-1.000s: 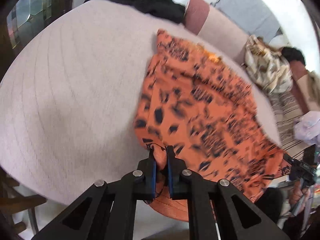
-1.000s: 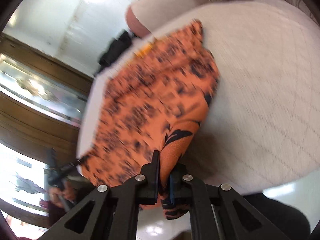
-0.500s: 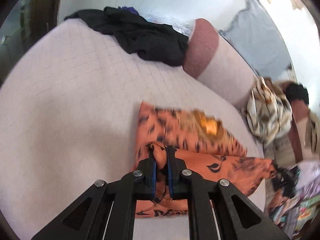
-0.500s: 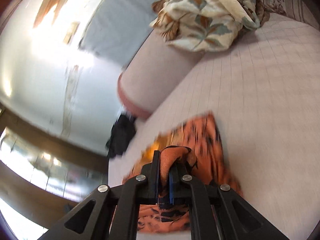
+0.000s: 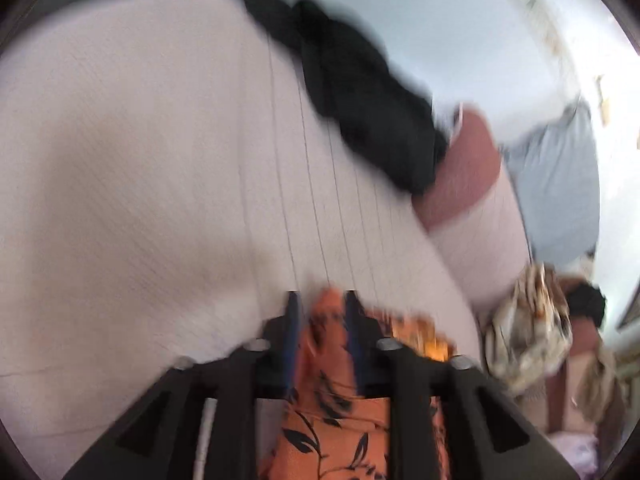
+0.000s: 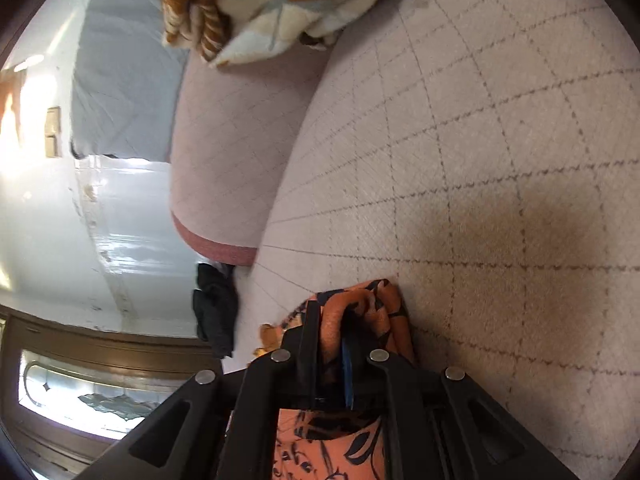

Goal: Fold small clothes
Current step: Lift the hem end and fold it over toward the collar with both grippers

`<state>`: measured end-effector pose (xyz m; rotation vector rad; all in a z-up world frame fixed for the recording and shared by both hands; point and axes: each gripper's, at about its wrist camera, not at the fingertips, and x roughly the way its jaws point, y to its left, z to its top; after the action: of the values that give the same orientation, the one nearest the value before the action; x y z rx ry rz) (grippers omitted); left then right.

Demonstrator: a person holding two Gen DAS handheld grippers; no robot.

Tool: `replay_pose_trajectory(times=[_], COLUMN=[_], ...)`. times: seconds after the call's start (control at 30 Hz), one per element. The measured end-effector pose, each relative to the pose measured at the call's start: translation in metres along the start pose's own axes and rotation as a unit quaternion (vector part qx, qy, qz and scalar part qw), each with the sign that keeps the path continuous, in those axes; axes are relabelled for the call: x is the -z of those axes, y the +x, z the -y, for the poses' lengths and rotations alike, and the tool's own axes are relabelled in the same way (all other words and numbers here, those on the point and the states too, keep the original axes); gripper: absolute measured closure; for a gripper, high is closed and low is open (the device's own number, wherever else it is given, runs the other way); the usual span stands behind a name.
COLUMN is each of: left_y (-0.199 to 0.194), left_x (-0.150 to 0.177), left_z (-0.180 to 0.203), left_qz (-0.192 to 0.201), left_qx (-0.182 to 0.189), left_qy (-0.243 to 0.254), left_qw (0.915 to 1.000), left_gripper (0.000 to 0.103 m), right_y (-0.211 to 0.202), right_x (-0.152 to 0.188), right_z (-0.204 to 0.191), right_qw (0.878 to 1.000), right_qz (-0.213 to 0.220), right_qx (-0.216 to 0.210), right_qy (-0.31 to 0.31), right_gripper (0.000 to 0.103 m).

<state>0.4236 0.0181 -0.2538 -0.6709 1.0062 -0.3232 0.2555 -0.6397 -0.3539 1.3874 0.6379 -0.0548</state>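
An orange garment with black leaf print lies folded on the pale quilted bed. In the blurred left wrist view my left gripper is low over the garment's far edge. Its jaws are opening and a fold of the orange cloth stands loose between them. In the right wrist view my right gripper is shut on a bunched corner of the same orange garment, held just above the bed.
A black garment lies at the far side of the bed beside a pink-ended bolster. A floral blanket is heaped on the bolster. The black garment also shows left of my right gripper.
Both grippers carried the garment's near edge across to its far edge, folding it over. The left jaws, shut on the cloth before, have come apart. The right gripper stays shut on its corner.
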Motion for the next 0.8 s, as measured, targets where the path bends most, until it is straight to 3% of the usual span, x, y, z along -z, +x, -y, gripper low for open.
replay_pose_trajectory(times=[0.03,0.1,0.17,0.2,0.27,0.3,0.37,0.43,0.5,0.6,0.67,0.7,0.8], left_y=[-0.015,-0.049,-0.069,-0.075,-0.076,-0.073,-0.061,-0.047,-0.027,-0.02,-0.02,-0.017,-0.008], left_x=[-0.001,0.008,0.031,0.05,0.086,0.106,0.145,0.167,0.179,0.179,0.179,0.179,0.175], left_z=[0.002,0.012,0.032,0.044,0.059,0.065,0.069,0.066,0.063,0.06,0.061,0.063,0.069], left_qz=[0.032,0.083,0.088,0.08,0.058,0.04,0.004,-0.014,-0.044,-0.038,-0.042,-0.047,-0.059], left_qx=[-0.004,-0.035,-0.041,-0.046,-0.047,-0.042,-0.045,-0.06,-0.098,-0.114,-0.115,-0.118,-0.13], left_qy=[0.0,0.011,0.053,0.076,0.106,0.121,0.126,0.121,0.134,0.153,0.158,0.161,0.185], left_qw=[0.9995,0.9959,0.9938,0.9928,0.9915,0.991,0.991,0.9907,0.9852,0.9809,0.9798,0.9788,0.9724], left_gripper=[0.054,0.05,0.048,0.046,0.045,0.045,0.045,0.045,0.045,0.045,0.045,0.045,0.043], right_y=[-0.005,-0.012,-0.029,-0.037,-0.052,-0.06,-0.063,-0.04,-0.016,0.037,0.071,0.087,0.134], right_x=[0.002,0.003,0.009,0.012,0.017,0.022,0.037,0.064,0.098,0.157,0.183,0.192,0.199], right_z=[-0.004,-0.013,-0.029,-0.037,-0.05,-0.056,-0.074,-0.096,-0.113,-0.126,-0.127,-0.128,-0.147], right_qw=[1.0,1.0,0.998,0.997,0.995,0.994,0.99,0.983,0.964,0.927,0.908,0.9,0.872], right_qz=[0.003,0.006,0.037,0.047,0.065,0.082,0.088,0.026,-0.014,-0.102,-0.142,-0.149,-0.111], right_qx=[-0.004,-0.004,0.013,0.014,0.011,0.015,0.041,0.085,0.138,0.194,0.217,0.228,0.271], right_qy=[-0.007,-0.022,-0.046,-0.059,-0.073,-0.076,-0.104,-0.162,-0.226,-0.303,-0.328,-0.341,-0.392], right_gripper=[0.092,0.091,0.085,0.077,0.045,0.023,0.022,0.028,0.039,0.056,0.056,0.056,0.056])
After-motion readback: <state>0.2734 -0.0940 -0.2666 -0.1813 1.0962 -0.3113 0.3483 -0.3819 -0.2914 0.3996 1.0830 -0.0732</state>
